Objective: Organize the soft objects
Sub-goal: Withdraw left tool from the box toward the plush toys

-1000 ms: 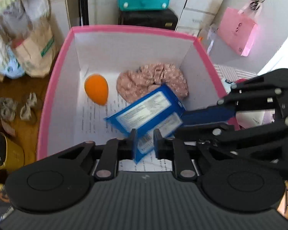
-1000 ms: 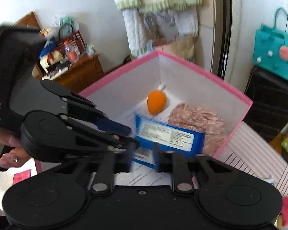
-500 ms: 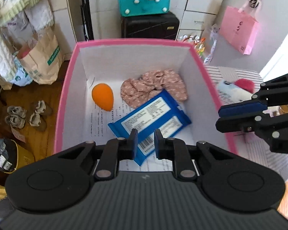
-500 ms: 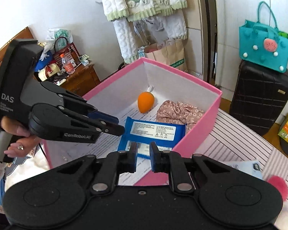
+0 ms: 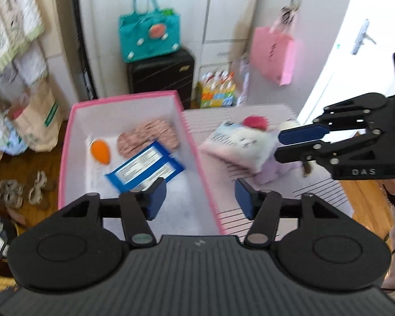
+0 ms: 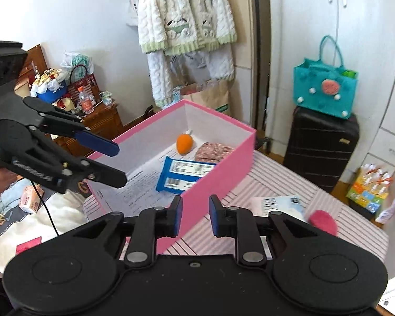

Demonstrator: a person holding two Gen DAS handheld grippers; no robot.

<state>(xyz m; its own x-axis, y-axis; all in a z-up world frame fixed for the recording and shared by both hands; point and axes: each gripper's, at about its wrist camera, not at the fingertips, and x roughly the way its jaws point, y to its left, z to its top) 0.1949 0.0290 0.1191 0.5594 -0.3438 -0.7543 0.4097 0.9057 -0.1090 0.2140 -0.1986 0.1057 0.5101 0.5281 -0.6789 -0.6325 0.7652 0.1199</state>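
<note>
A pink box (image 5: 64, 142) with white inner walls stands on the striped table (image 5: 316, 192). In it lie a blue pack (image 5: 144, 166), an orange sponge (image 5: 100, 151) and a pink floral scrunchie (image 5: 148, 137). My left gripper (image 5: 200, 196) hovers above the box's near right wall, its jaws opening with nothing between them. My right gripper (image 6: 195, 210) hangs over the box's near corner (image 6: 218, 168), its jaws also opening and empty. Right of the box lie a pale soft pack (image 5: 234, 144) and a pink pompom (image 5: 255, 122). In the left wrist view, the right gripper (image 5: 287, 144) is seen just above them.
A teal bag (image 6: 325, 92) sits on a black suitcase (image 6: 321, 152) behind the table. A pink bag (image 5: 272, 55) hangs on the cupboard. A fleece robe (image 6: 187, 21) hangs on the wall. A cluttered wooden cabinet (image 6: 102, 121) stands at the left. Slippers (image 5: 21, 189) lie on the floor.
Both grippers have let go of the blue pack, which now lies flat in the box. Both have risen and drawn back, the right one out over the table, and their jaws have spread.
</note>
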